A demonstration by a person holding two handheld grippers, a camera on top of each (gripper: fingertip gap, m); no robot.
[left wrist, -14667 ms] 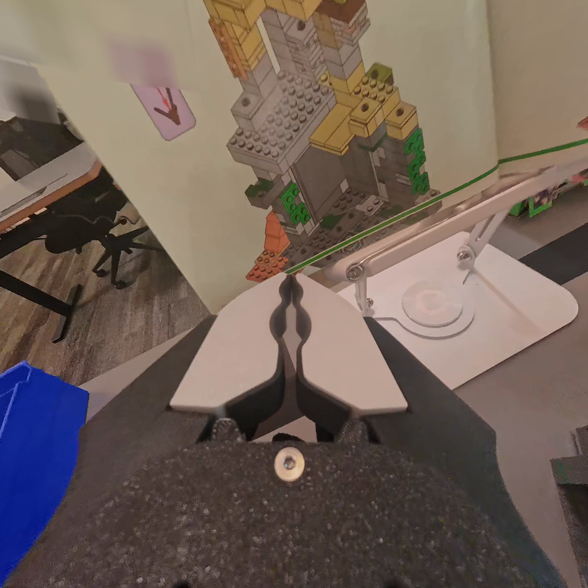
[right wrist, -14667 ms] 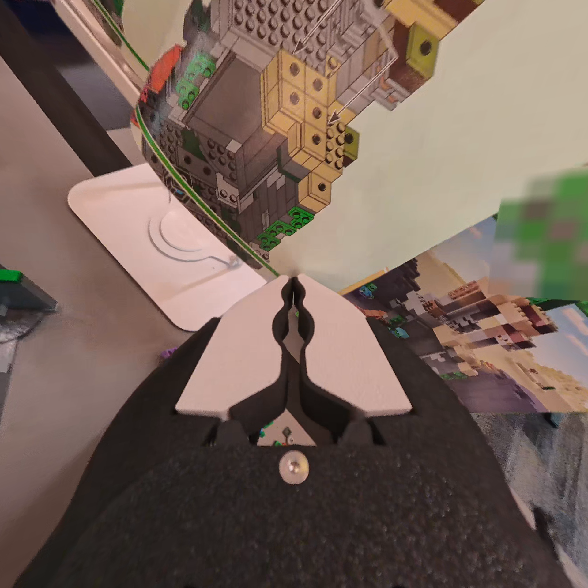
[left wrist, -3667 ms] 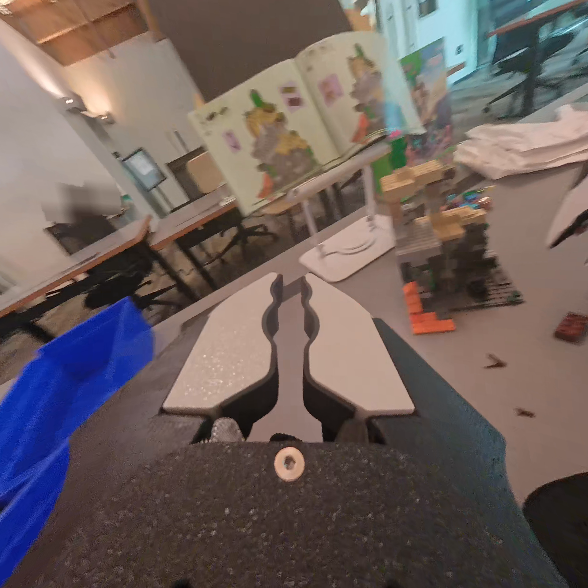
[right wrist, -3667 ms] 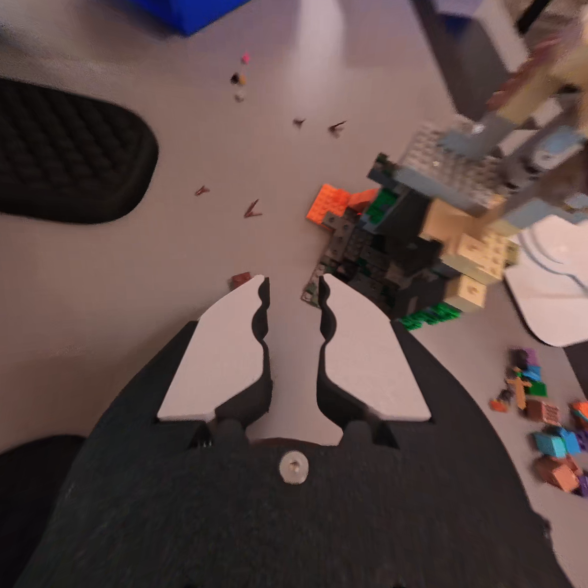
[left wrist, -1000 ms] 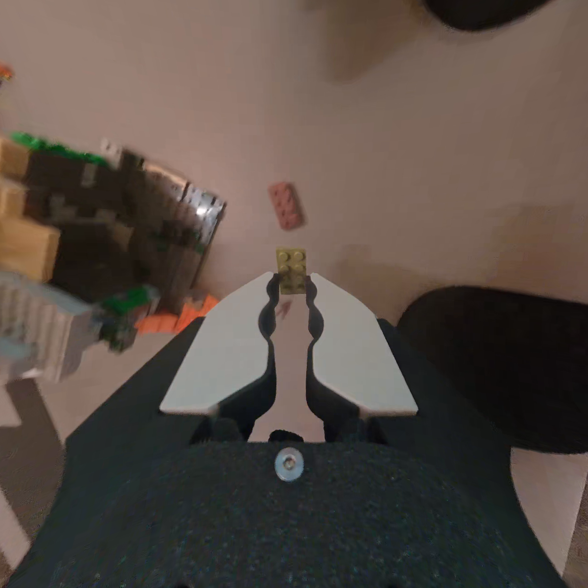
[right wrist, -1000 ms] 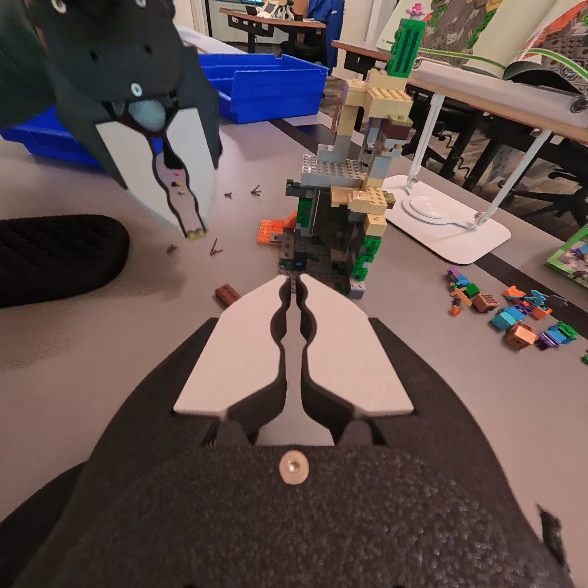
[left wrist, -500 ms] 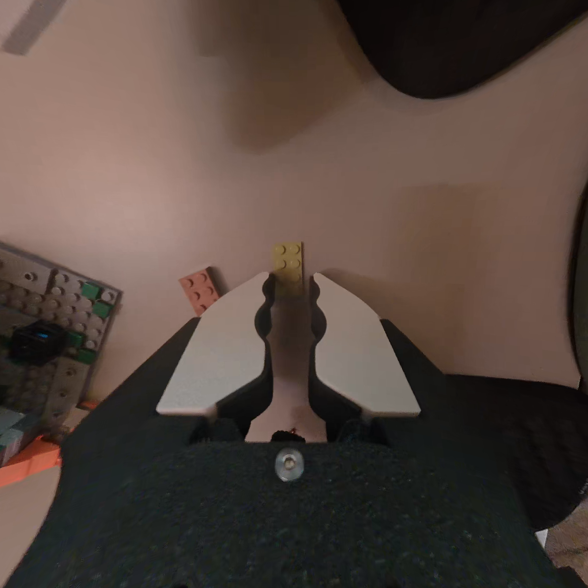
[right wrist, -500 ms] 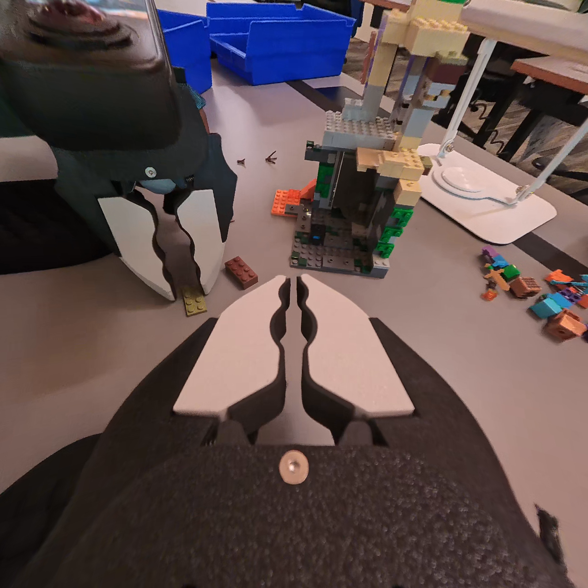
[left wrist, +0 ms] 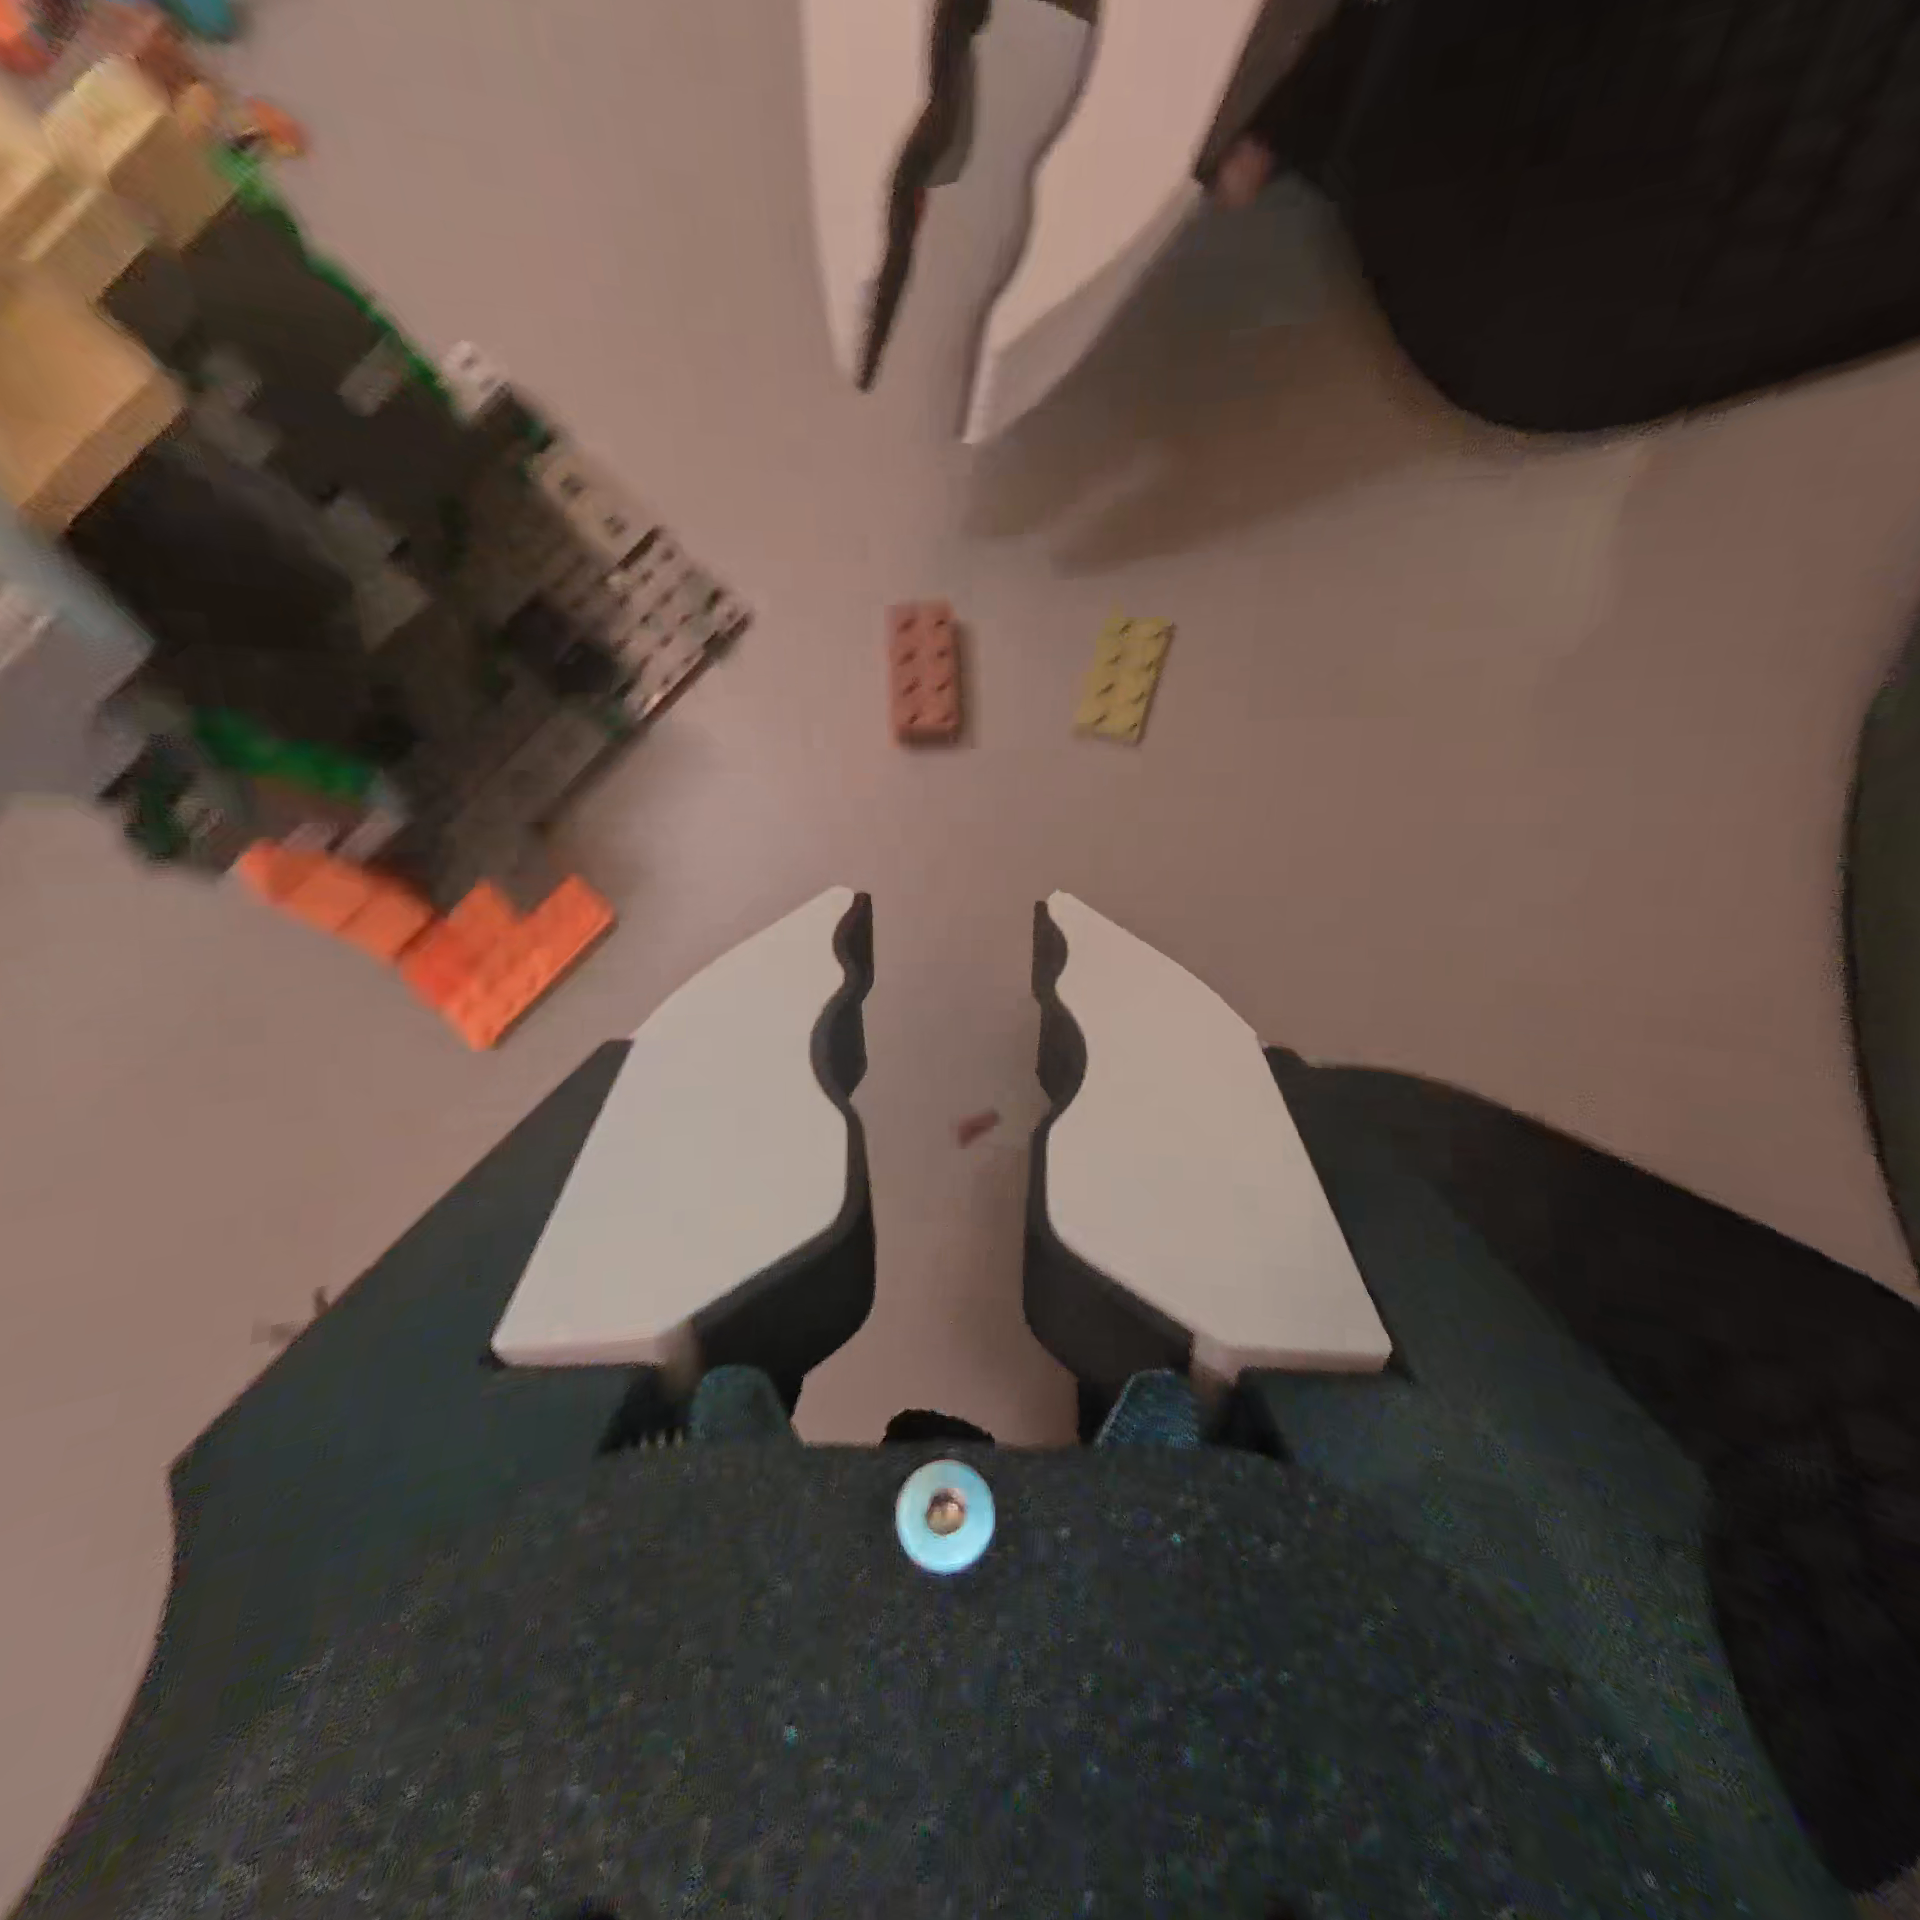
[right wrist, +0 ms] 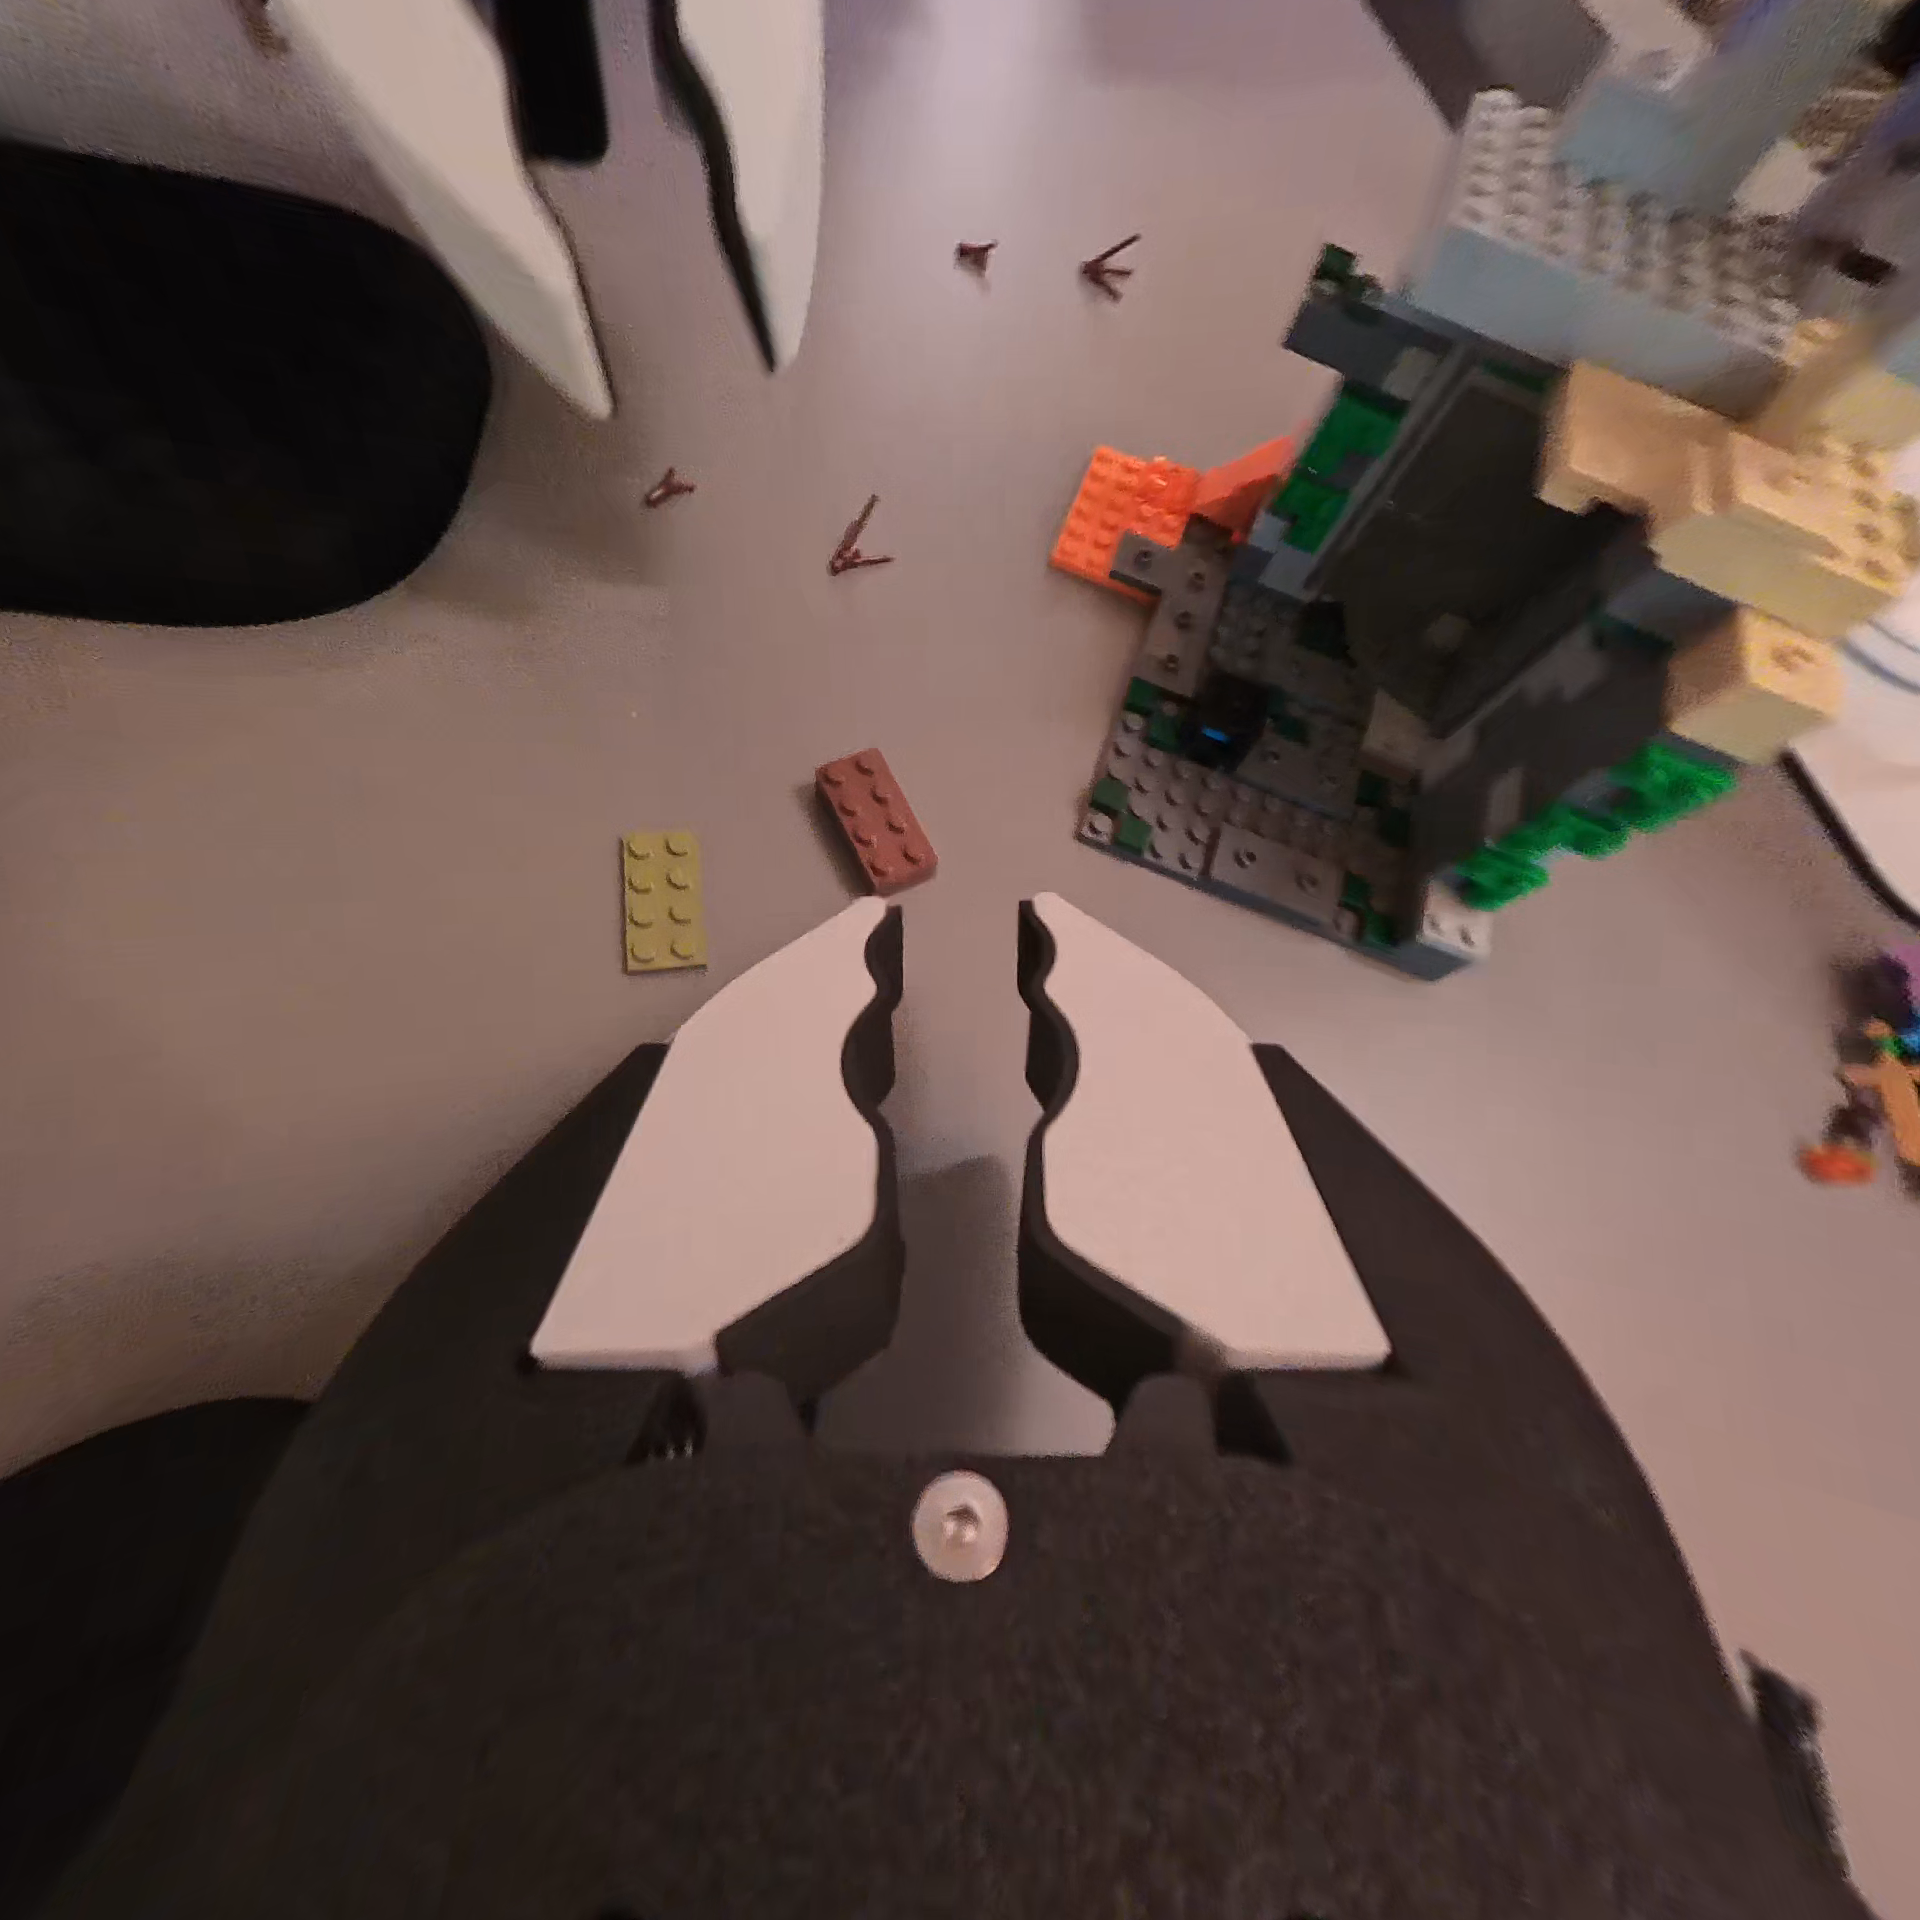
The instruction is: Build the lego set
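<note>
Left gripper [left wrist: 951, 904] released yellow plate [right wrist: 665, 902], backed off, fingers apart, empty. Right gripper [right wrist: 958, 906] parted over brown brick [right wrist: 876, 821]. Plate thin, light, stiff: pinch long edges.

Smooth matt grey tabletop [right wrist: 312, 1039], glossy plastic on the olive-yellow studded plate [right wrist: 665, 902] and reddish-brown studded brick [right wrist: 876, 821]; the gripper's black body [right wrist: 935, 1662] looks grainy, its white finger plates [right wrist: 748, 1132] matt.

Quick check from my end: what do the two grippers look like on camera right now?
Both match. The left gripper and right gripper each have two flat white fingers with wavy black inner edges, set in a black, grainy, rounded body with one silver screw at its centre. No cables, markings or sleeves show.
</note>
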